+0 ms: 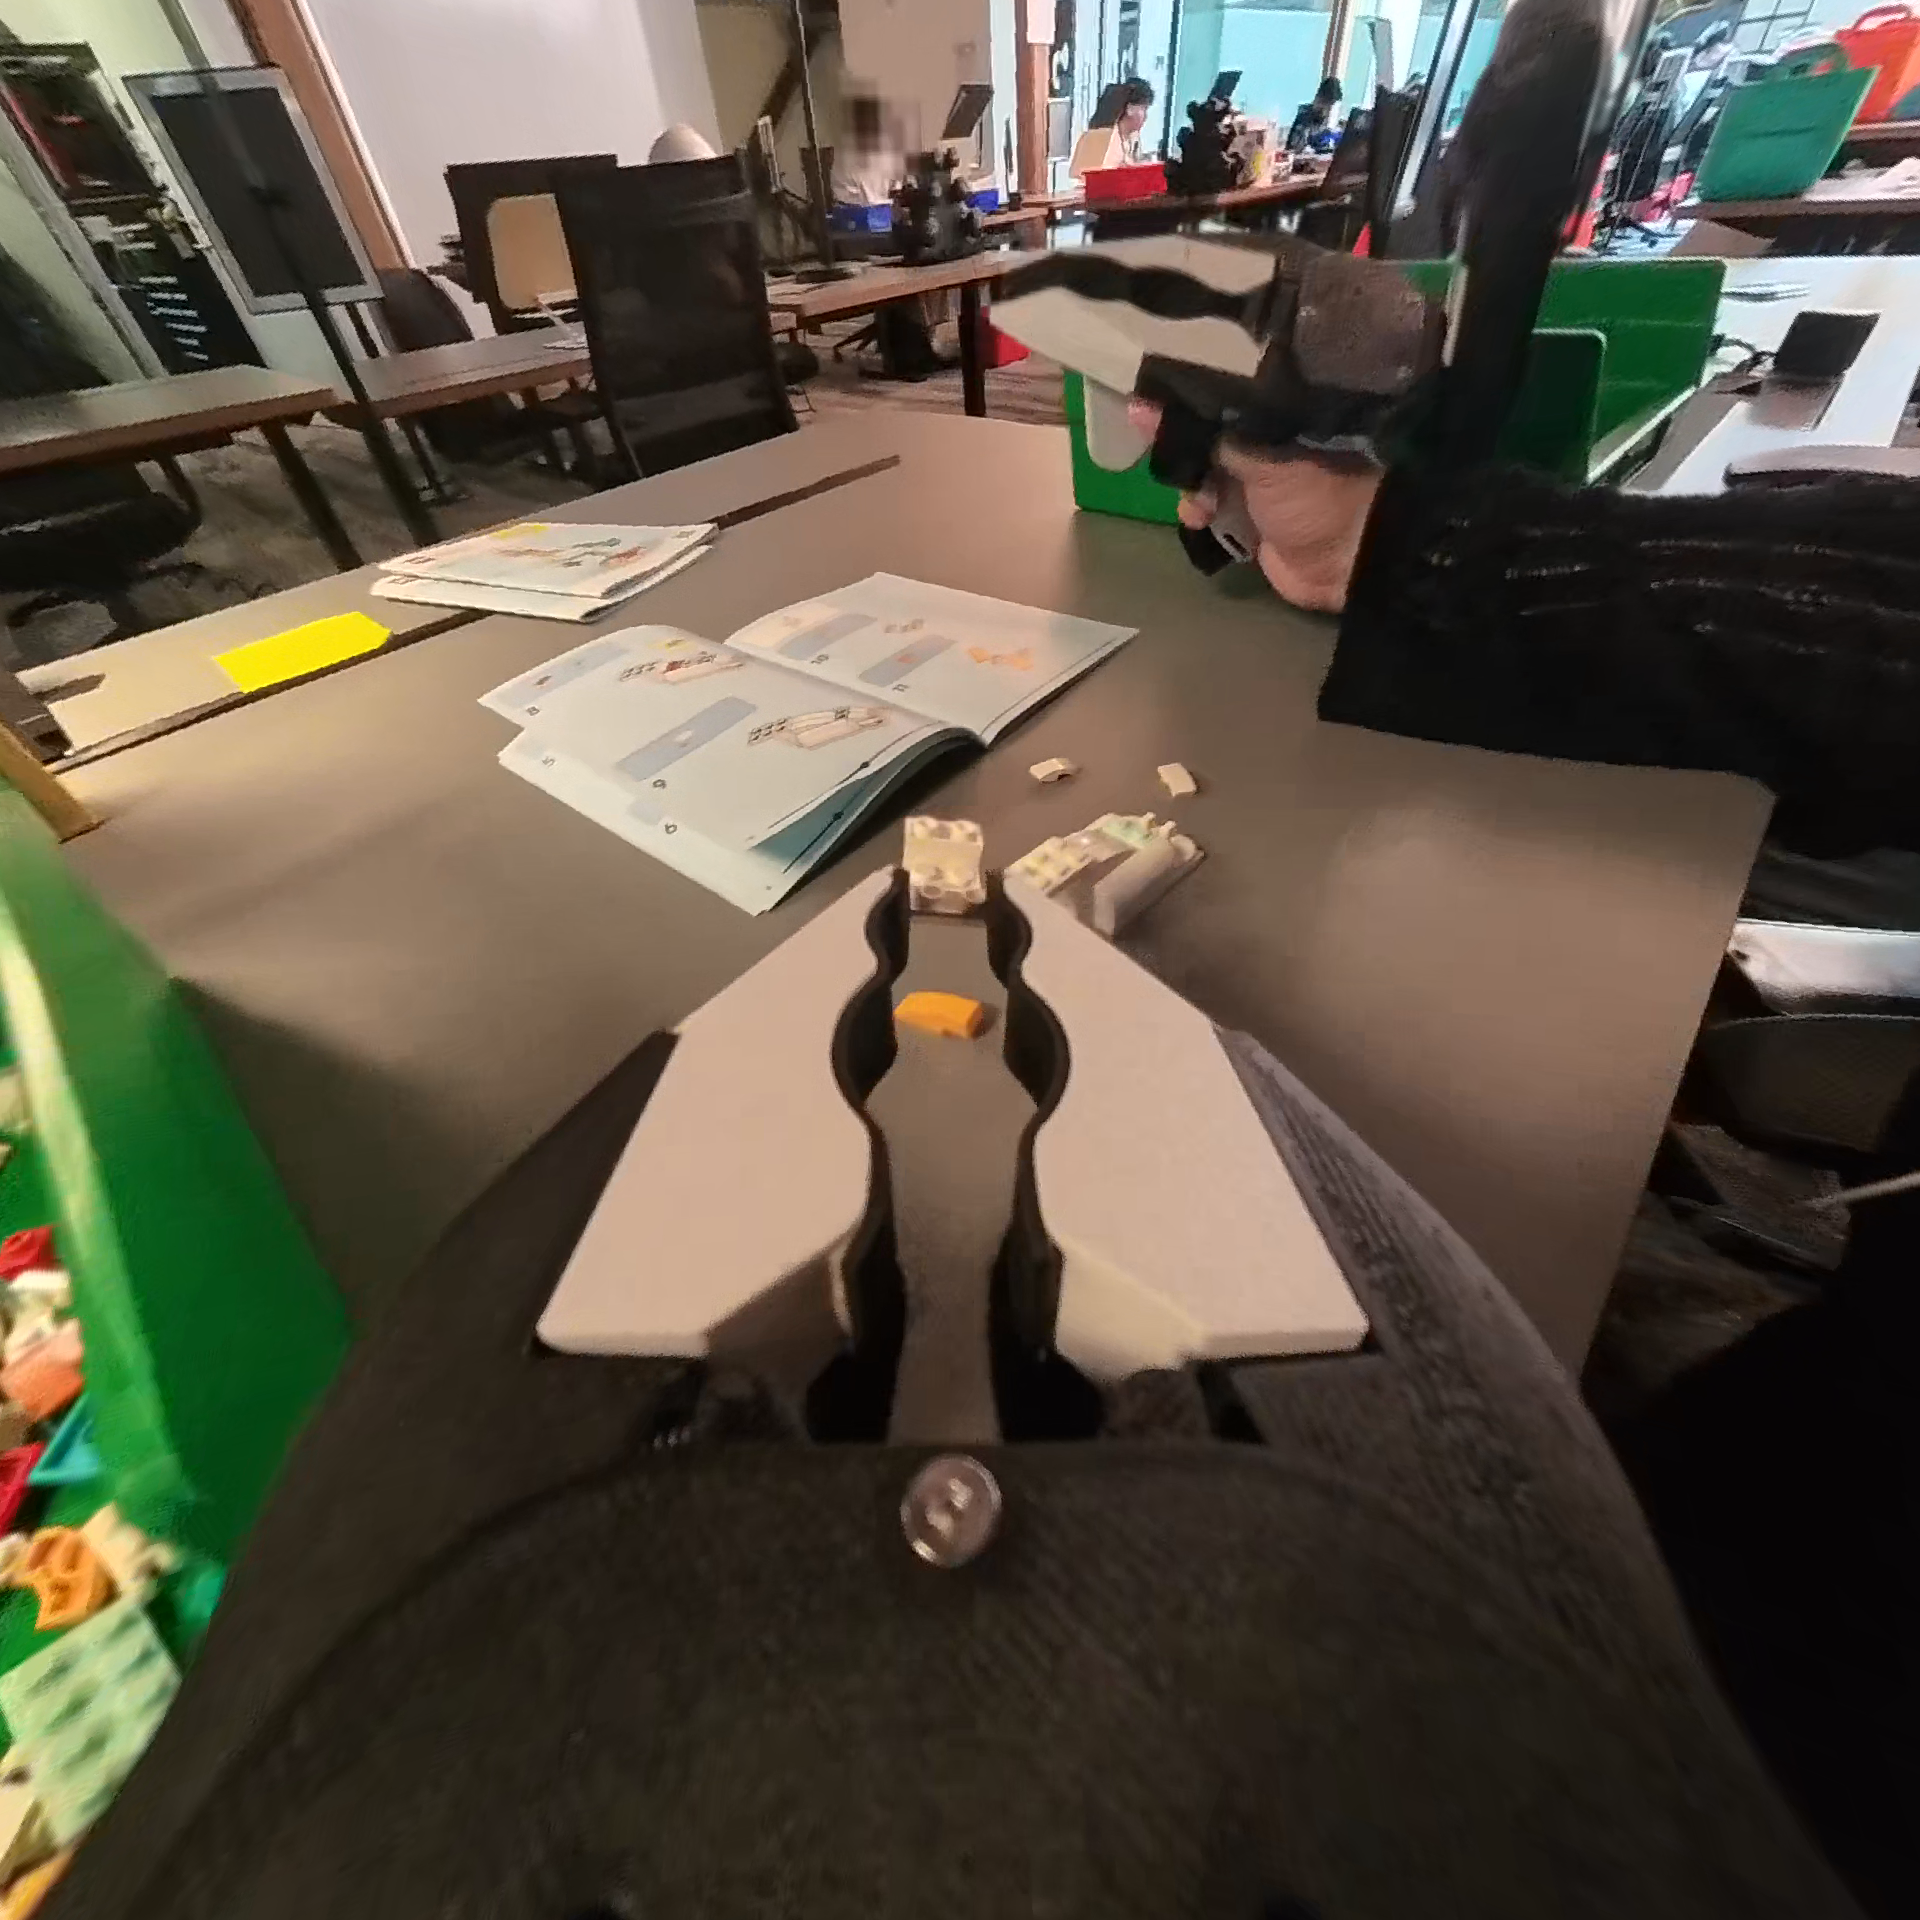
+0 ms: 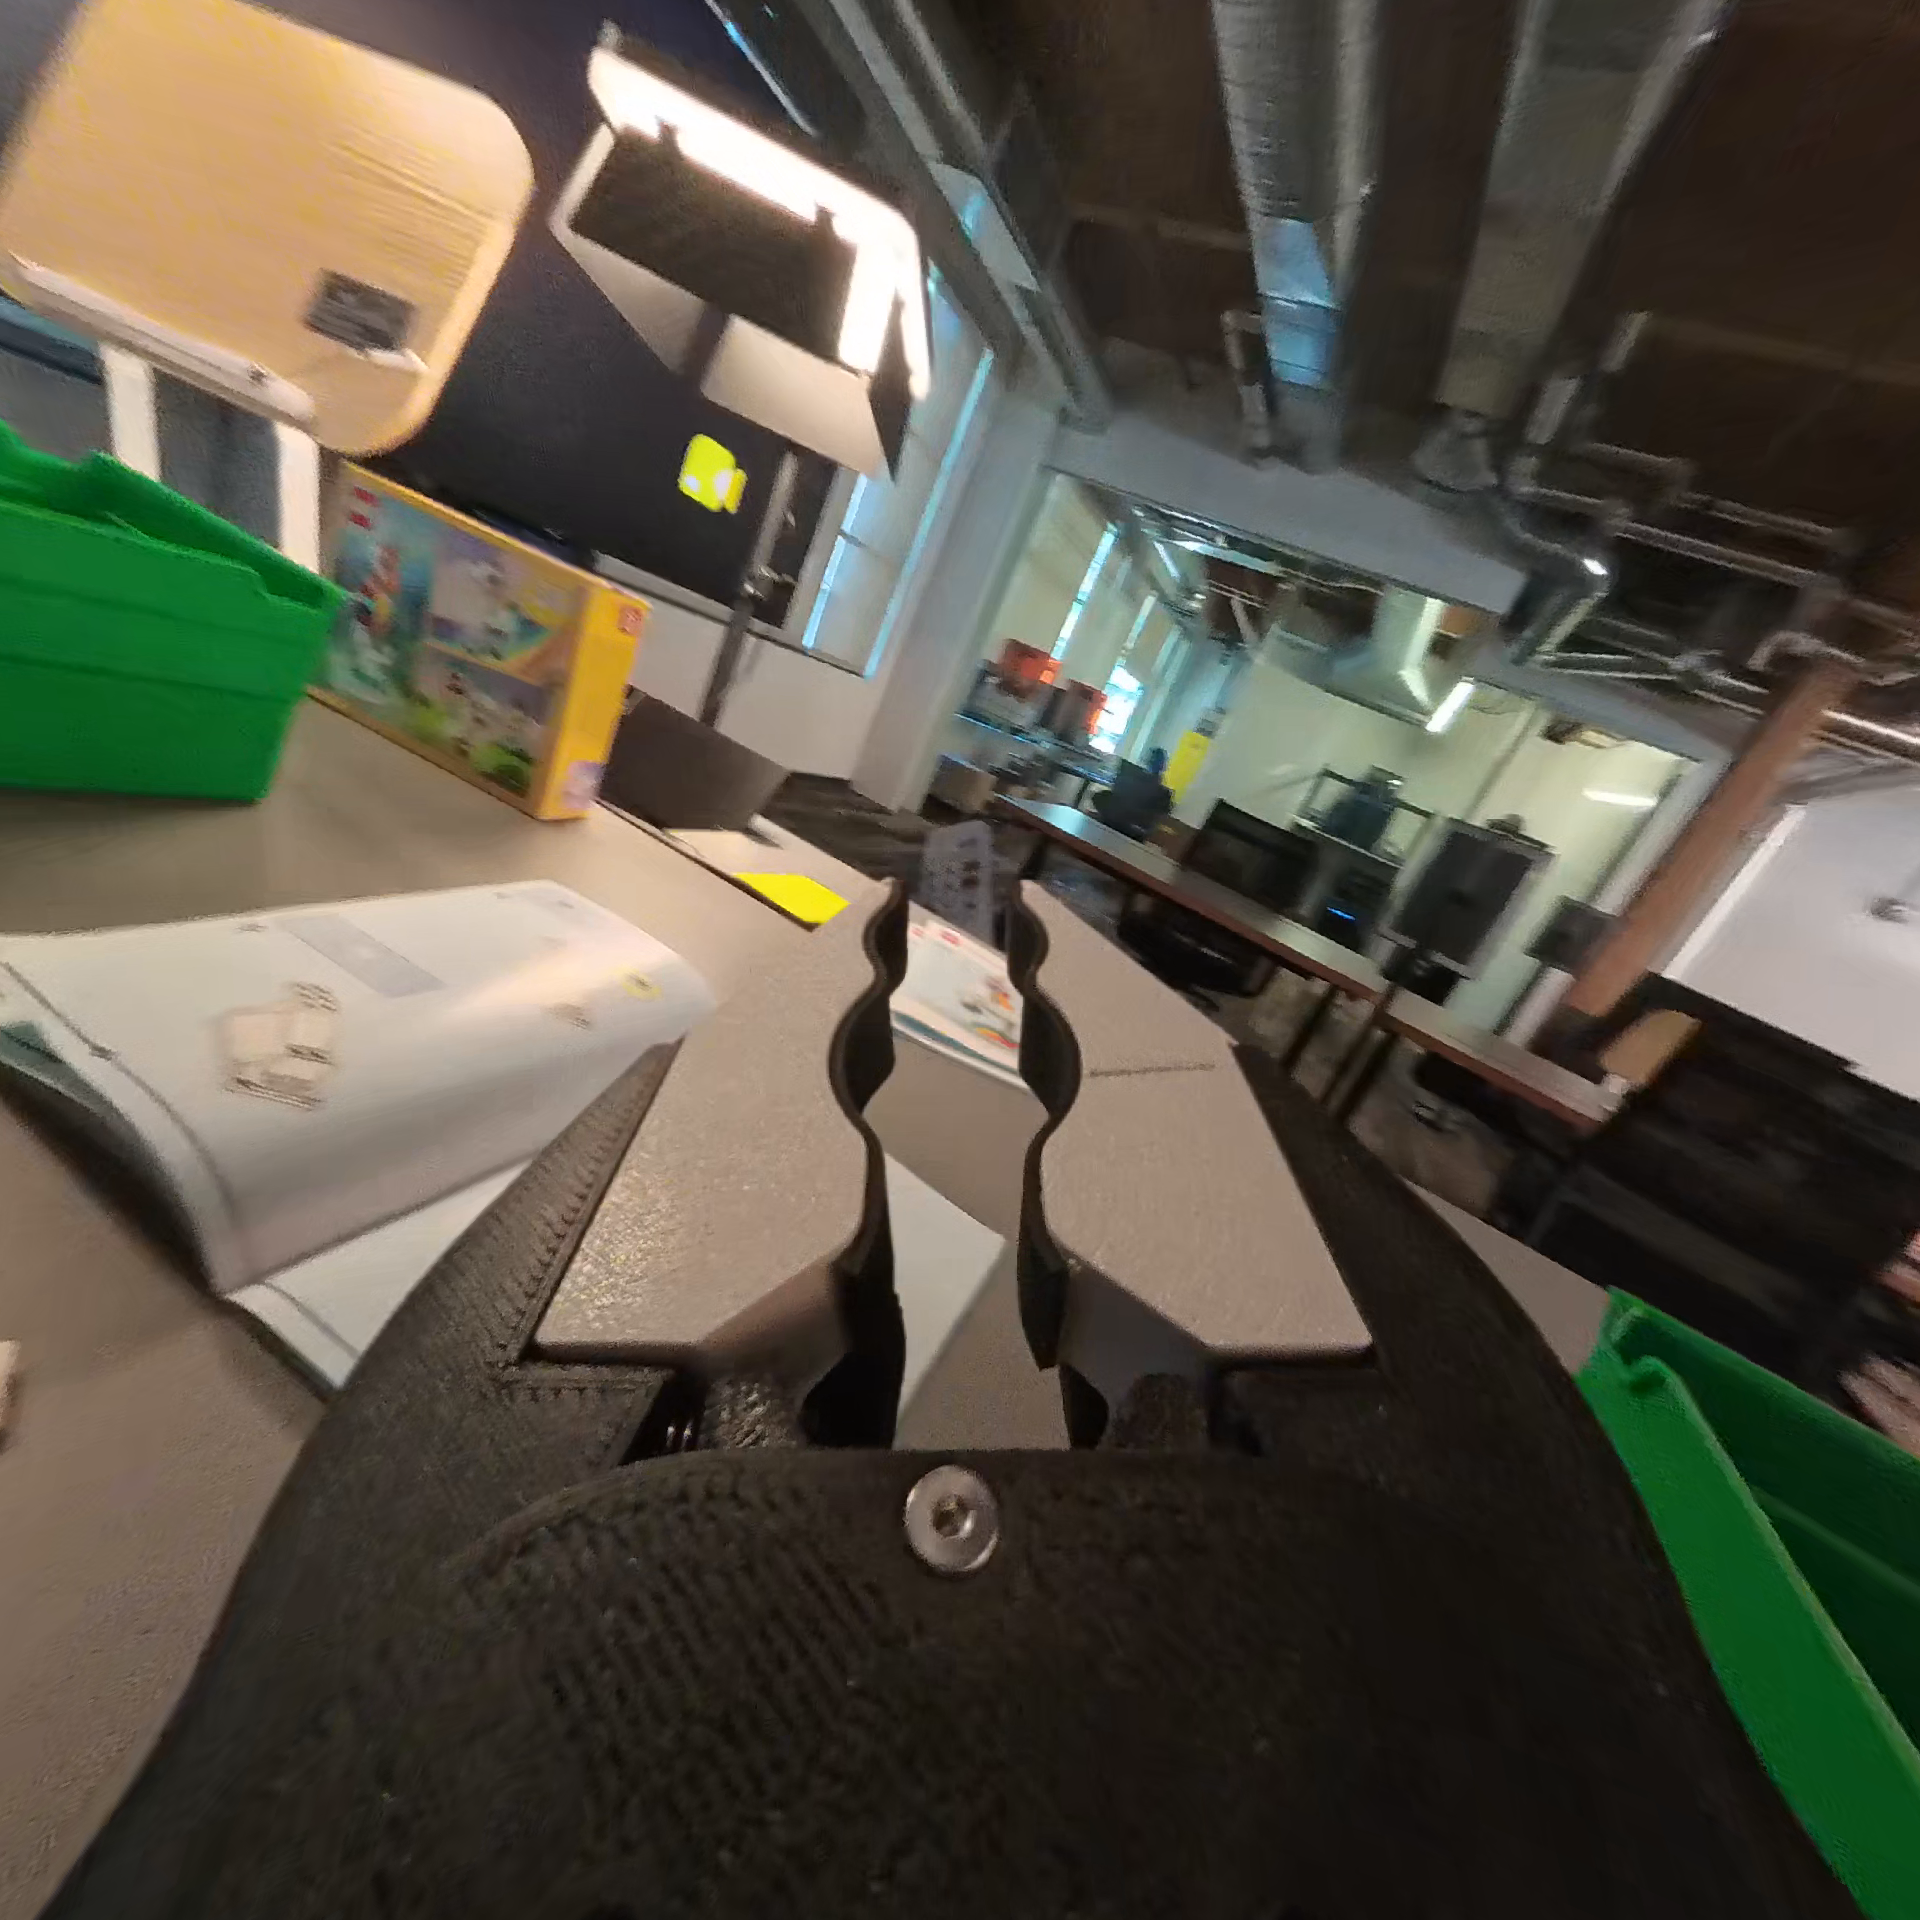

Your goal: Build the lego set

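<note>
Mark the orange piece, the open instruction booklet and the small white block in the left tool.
Orange piece (image 1: 938,1014), left wrist view, its top face.
Open instruction booklet (image 1: 727,732), left wrist view, left page.
Small white block (image 1: 943,864), left wrist view, its studded face.

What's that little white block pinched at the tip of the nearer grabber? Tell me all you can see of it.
It is a small white plastic assembly of a few bricks, with round studs showing on its facing side and a pale green tinge near the top. The left tool grips it by its sides between the two fingertips, above the grey table. It looks tilted, studs toward the camera. Nothing else touches it.
</note>
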The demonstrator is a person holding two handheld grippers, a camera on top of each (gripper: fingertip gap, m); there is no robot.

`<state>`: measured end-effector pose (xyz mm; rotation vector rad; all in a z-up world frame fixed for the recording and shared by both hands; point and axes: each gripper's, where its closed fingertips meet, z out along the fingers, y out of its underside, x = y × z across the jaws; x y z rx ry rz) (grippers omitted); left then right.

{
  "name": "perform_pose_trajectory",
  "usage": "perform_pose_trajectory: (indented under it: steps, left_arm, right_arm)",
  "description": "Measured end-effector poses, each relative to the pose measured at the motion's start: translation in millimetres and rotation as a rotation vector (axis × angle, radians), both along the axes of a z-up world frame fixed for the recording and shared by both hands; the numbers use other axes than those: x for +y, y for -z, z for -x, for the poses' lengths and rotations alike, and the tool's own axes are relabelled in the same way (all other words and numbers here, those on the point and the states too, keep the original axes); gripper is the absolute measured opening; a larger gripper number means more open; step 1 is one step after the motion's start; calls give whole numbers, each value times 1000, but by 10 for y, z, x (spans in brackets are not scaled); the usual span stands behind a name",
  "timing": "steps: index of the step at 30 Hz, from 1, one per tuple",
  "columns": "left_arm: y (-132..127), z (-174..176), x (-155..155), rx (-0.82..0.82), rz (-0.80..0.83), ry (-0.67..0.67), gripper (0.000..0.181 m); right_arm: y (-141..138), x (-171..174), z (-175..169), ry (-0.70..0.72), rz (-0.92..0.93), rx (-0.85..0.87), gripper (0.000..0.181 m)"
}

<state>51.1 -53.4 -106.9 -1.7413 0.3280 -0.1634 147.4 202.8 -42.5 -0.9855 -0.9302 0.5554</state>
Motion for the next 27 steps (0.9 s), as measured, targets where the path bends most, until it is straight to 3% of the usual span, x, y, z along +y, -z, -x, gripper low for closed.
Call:
perform_pose_trajectory:
  steps: [4,12,15,17,19,22,27]
  left_arm:
    - [-8,97,-49,-4,-10,-30,13]
    - [-1,177,10,-14,-5,-54,13]
    - [-14,173,4,-19,-12,-47,13]
    - [-24,166,-5,-24,-18,-39,13]
    - [-31,157,-12,-29,-23,-29,13]
    - [-42,143,-21,-36,-28,-16,13]
    - [-74,135,-47,-52,-48,-2,13]
  right_arm:
    - [95,-16,70,41,-70,-64,16]
    - [156,-425,253,-93,-171,-152,18]
    - [177,-956,414,-319,-116,-231,19]
    - [287,-1586,506,-579,-1,-368,16]
    - [505,-2106,514,-745,138,-564,12]
    - [885,-2448,496,-758,252,-829,14]
    - [1141,-2514,637,-684,337,-884,21]
